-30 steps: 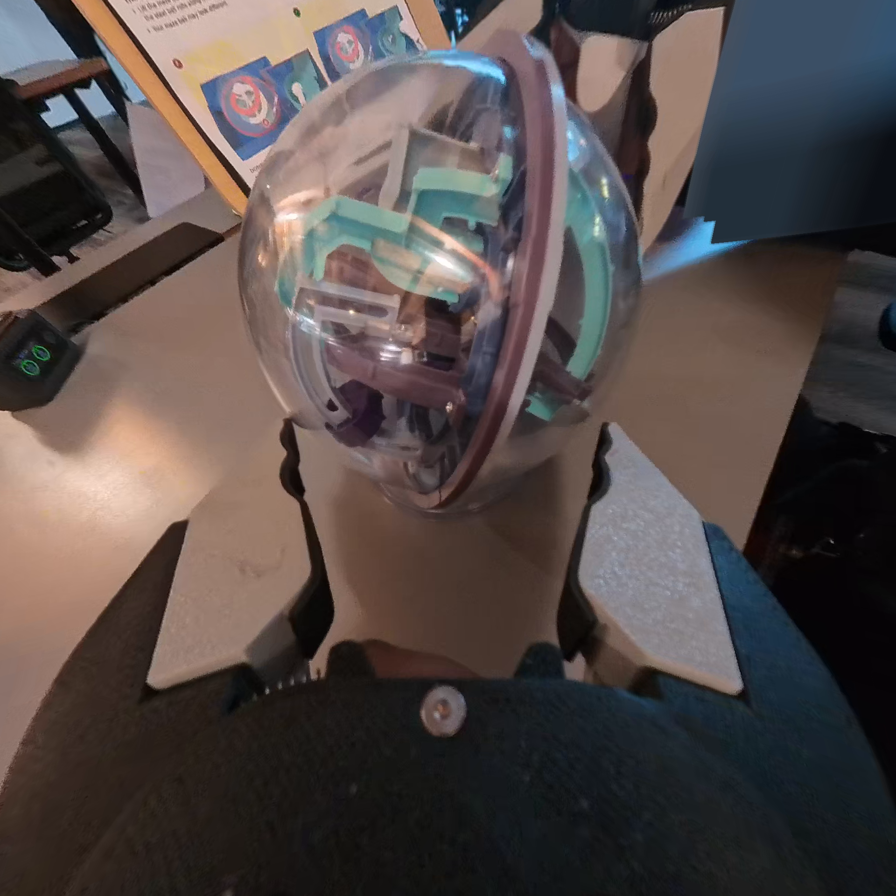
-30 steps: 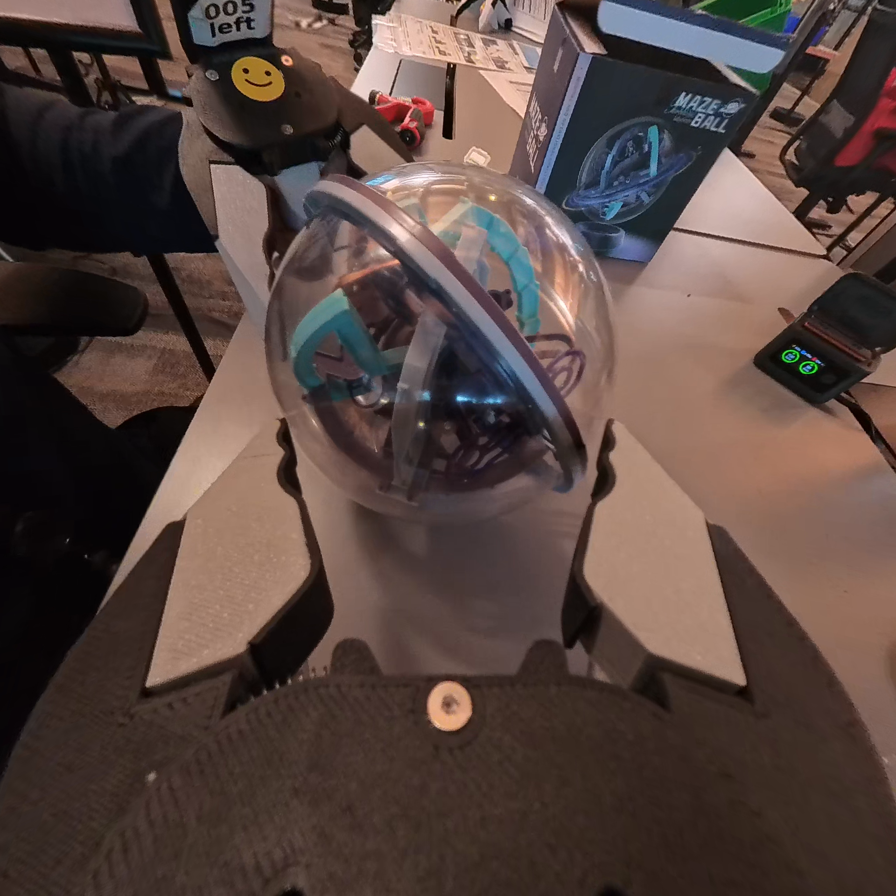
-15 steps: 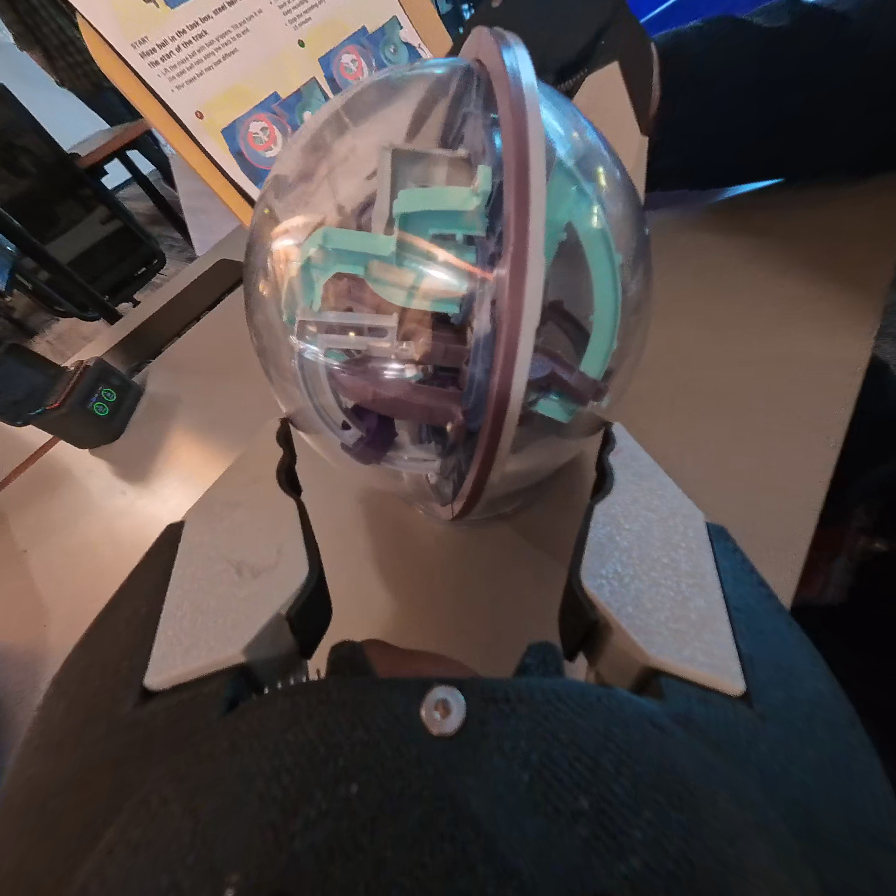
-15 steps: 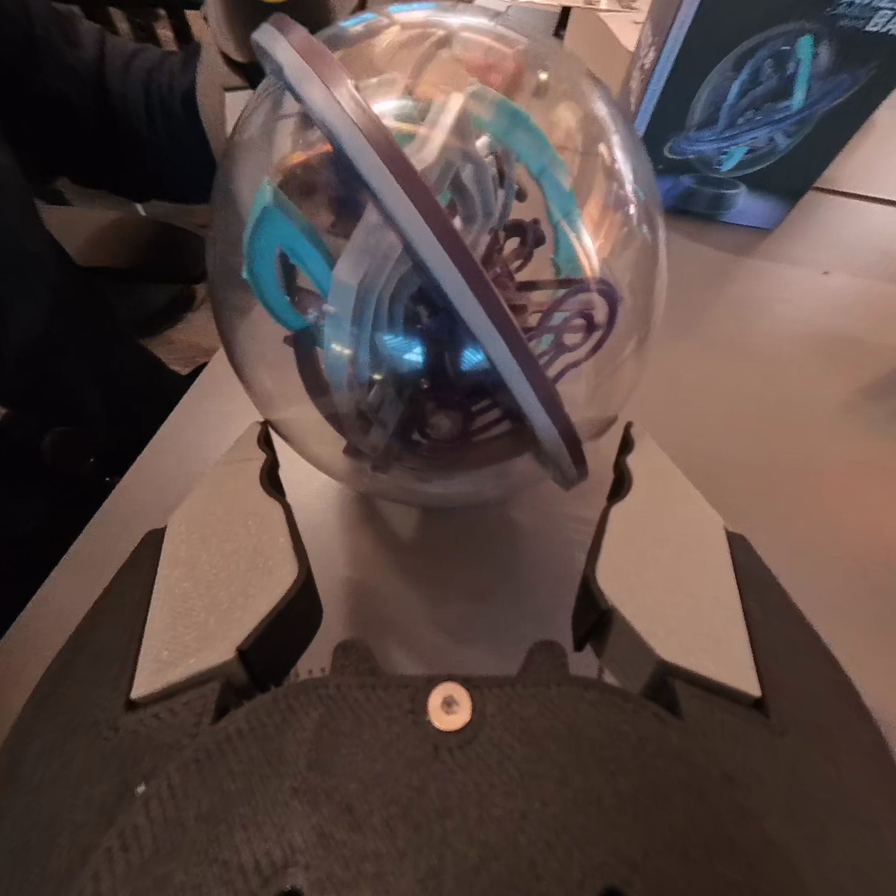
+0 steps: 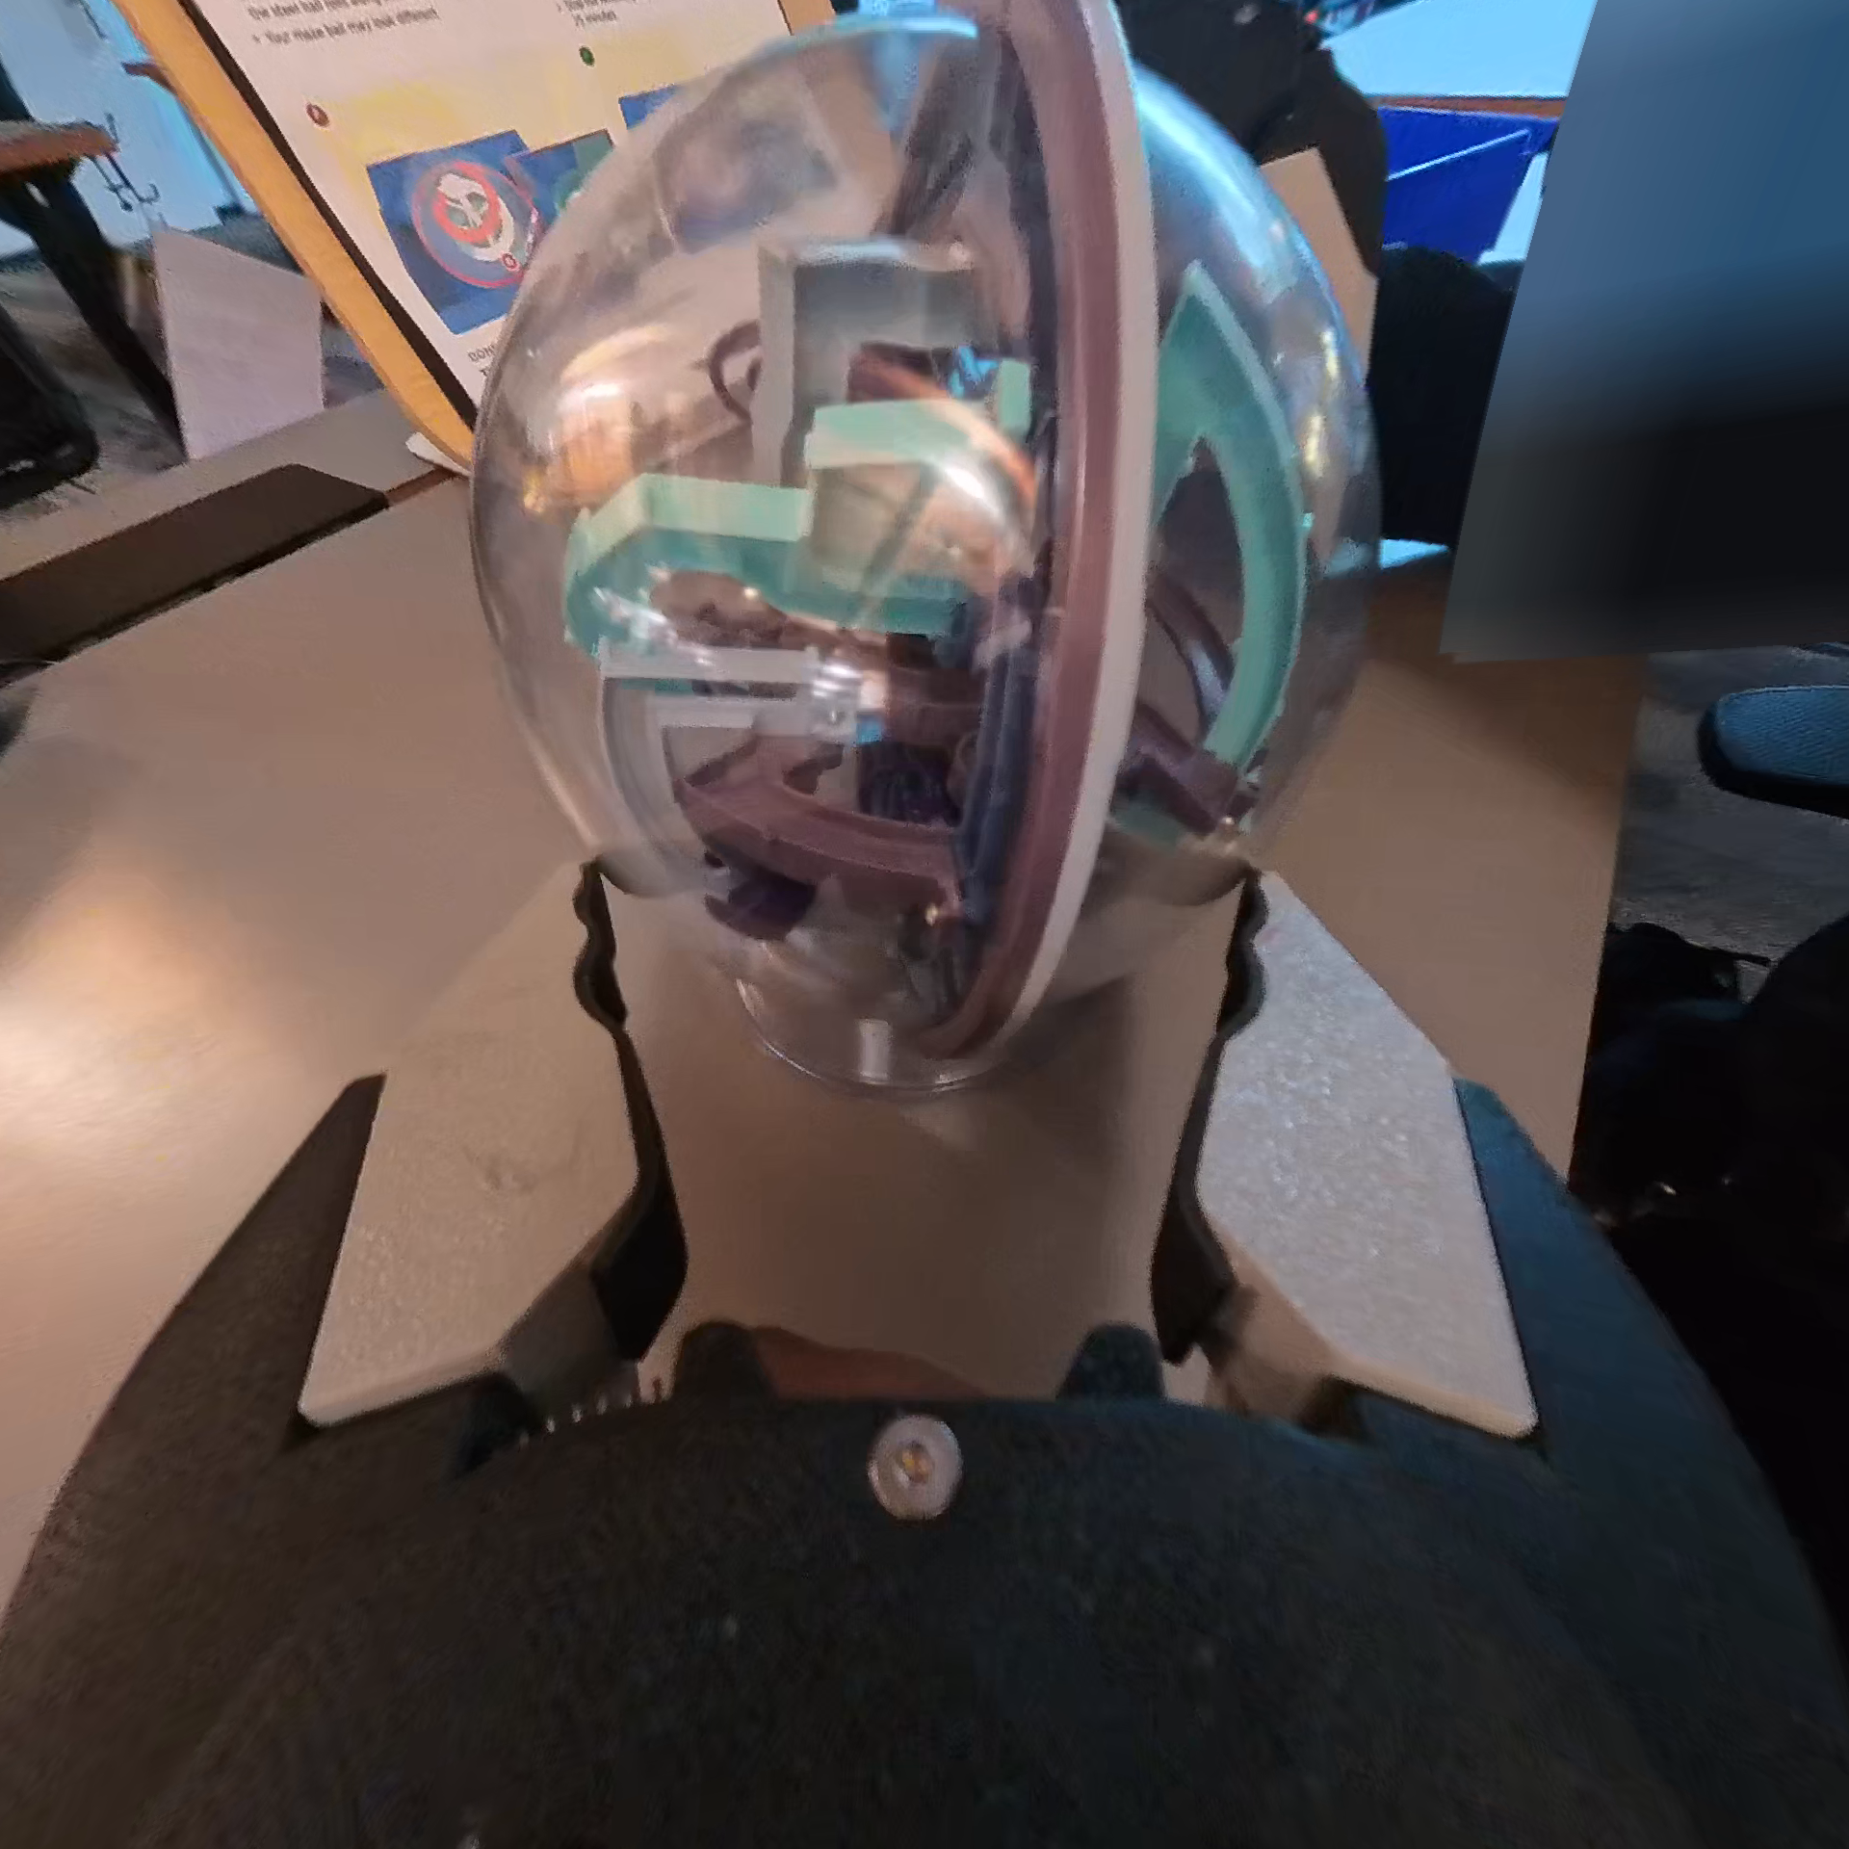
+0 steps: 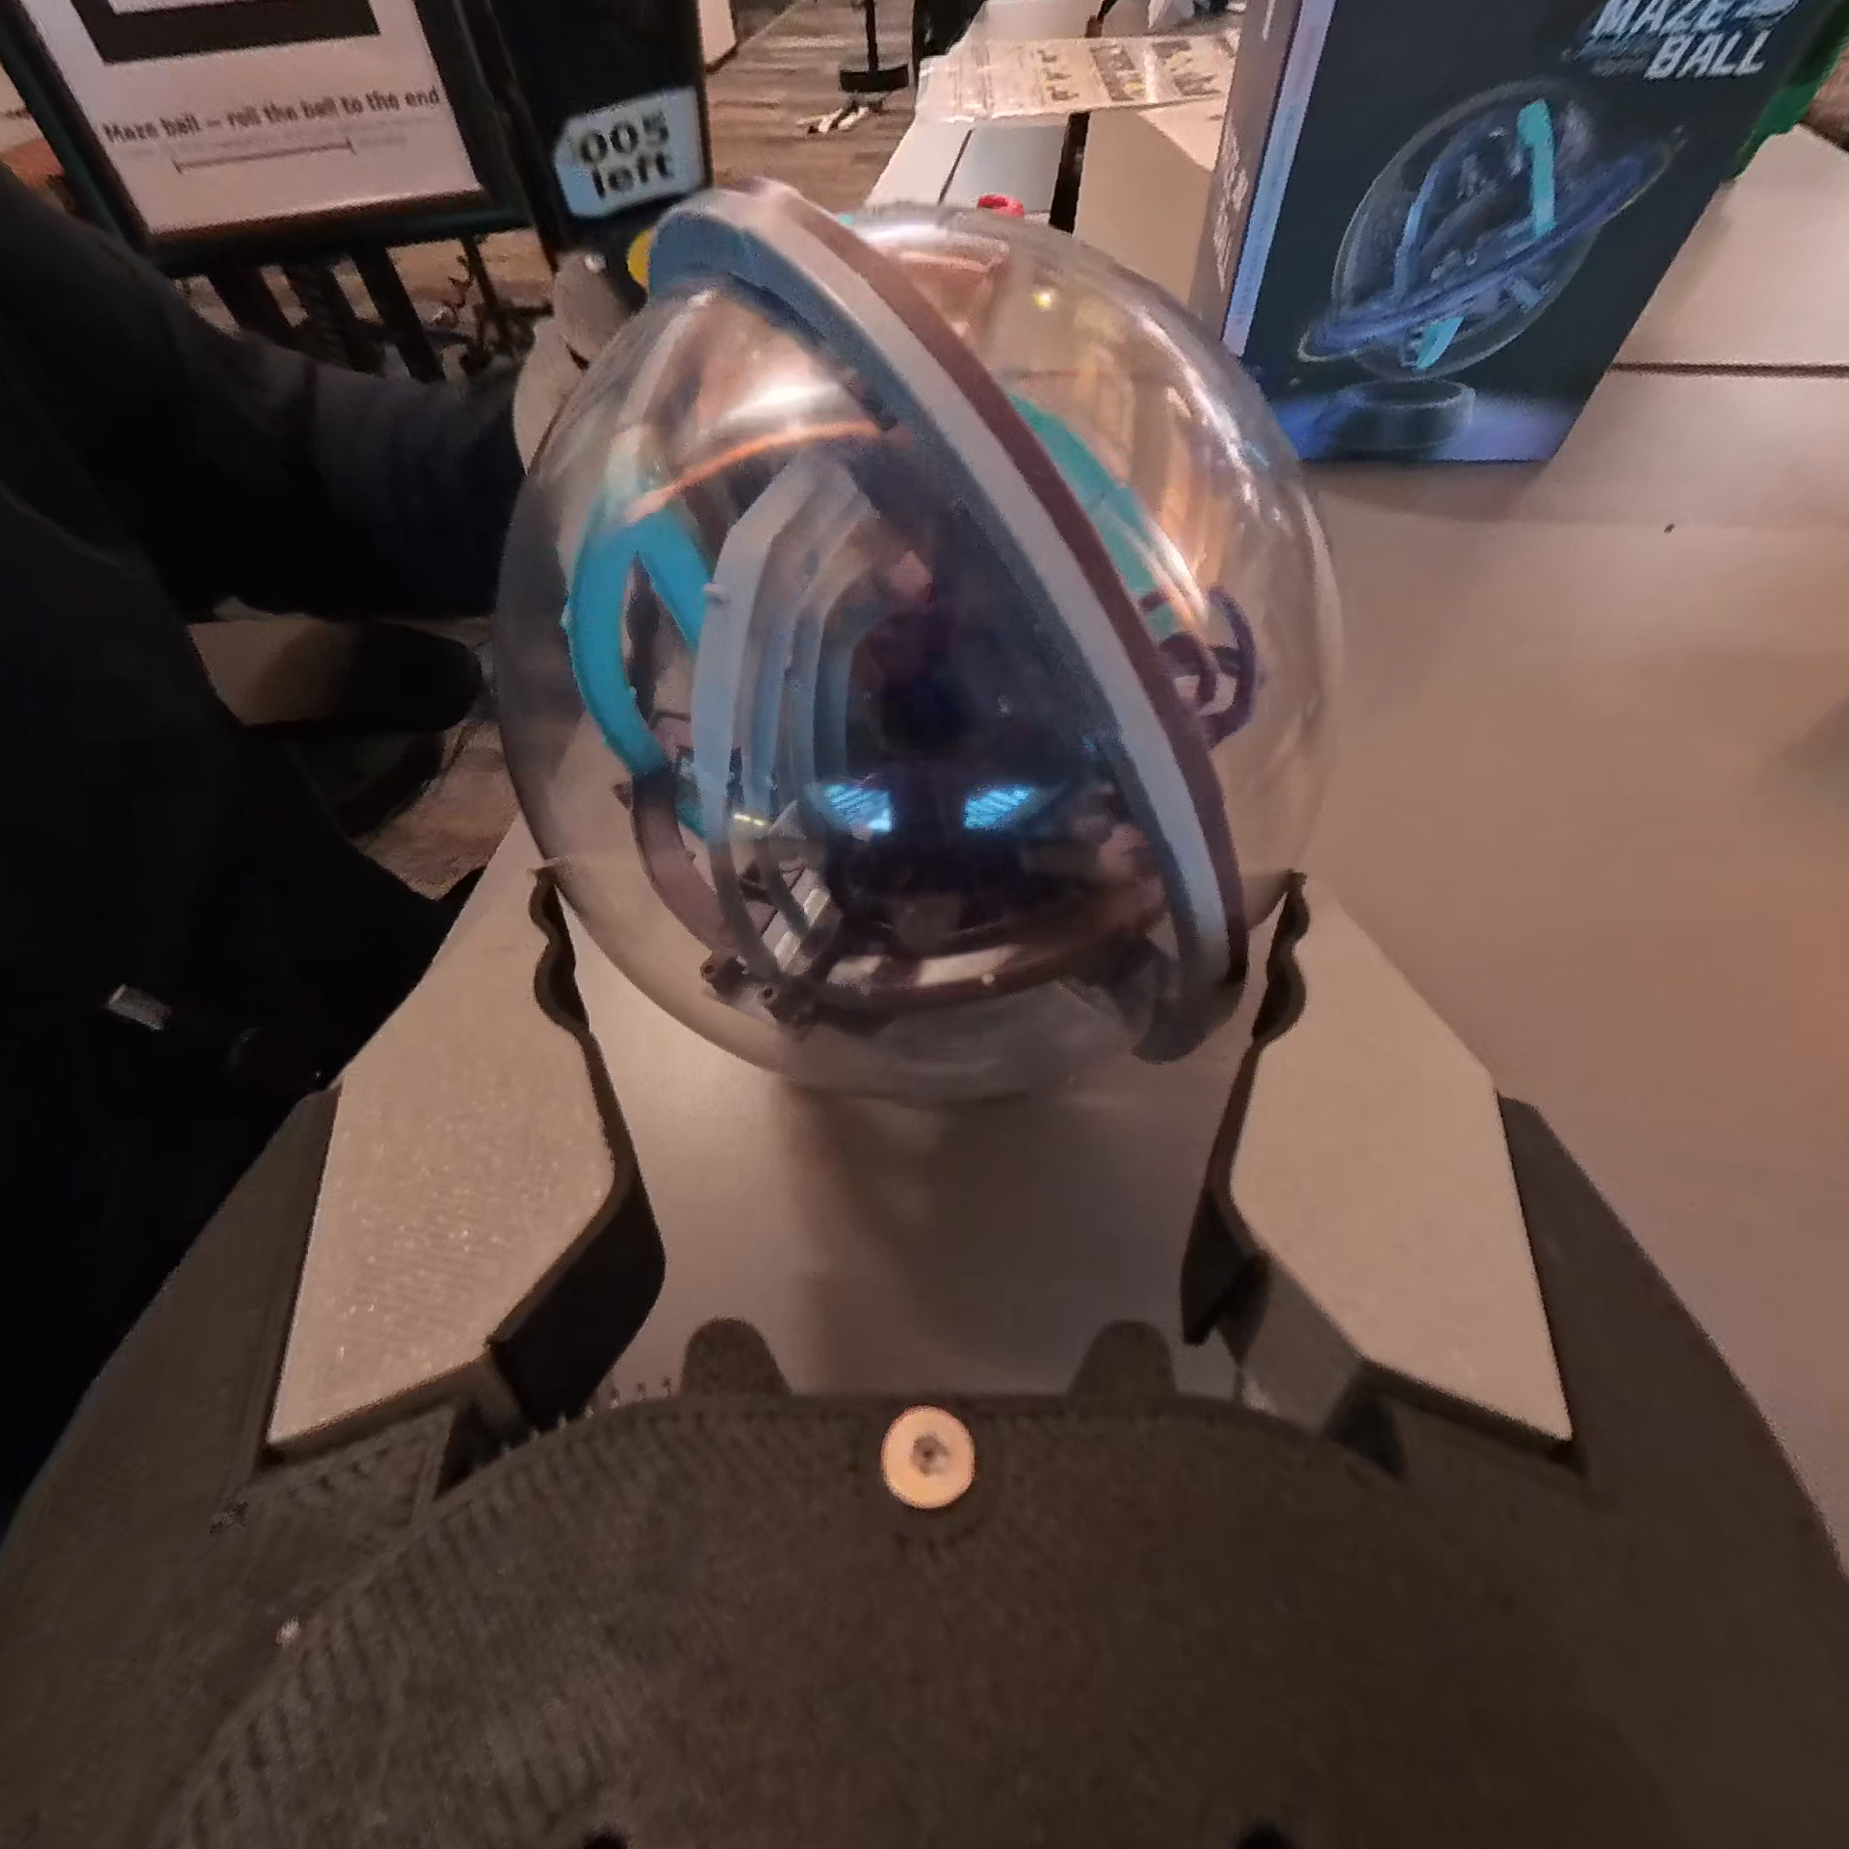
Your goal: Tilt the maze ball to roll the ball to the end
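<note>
Left wrist view first: sign board (image 5: pixel 400 200) at far left behind the table (image 5: pixel 200 800), then the maze ball (image 5: pixel 920 560) dead centre, lifted clear of the table and pinched at its lower sides between the left gripper (image 5: pixel 915 900) fingertips. Its seam ring (image 5: pixel 1091 500) runs nearly upright. A blurred patch covers the far right.

Right wrist view, going left to right: a dark sleeve (image 6: pixel 250 480), a framed sign (image 6: pixel 260 110) far behind it, then the maze ball (image 6: pixel 920 640) clamped the same way by the right gripper (image 6: pixel 915 910), with the seam ring (image 6: pixel 1011 520) slanting down to the right. A box (image 6: pixel 1501 220) stands on the table (image 6: pixel 1551 800) at far right.

Can't honestly spot the little ball inside; too much blur and glare.

What could go wrong, I reckon: both grips sit low on a slick curved shell, so a quick twist could let it squirm out and drop. Tilt too hard and the little ball probably hops off its track.

Writing: both signs, a tag on the far gripper and the box carry print; not repeating any of it.
</note>
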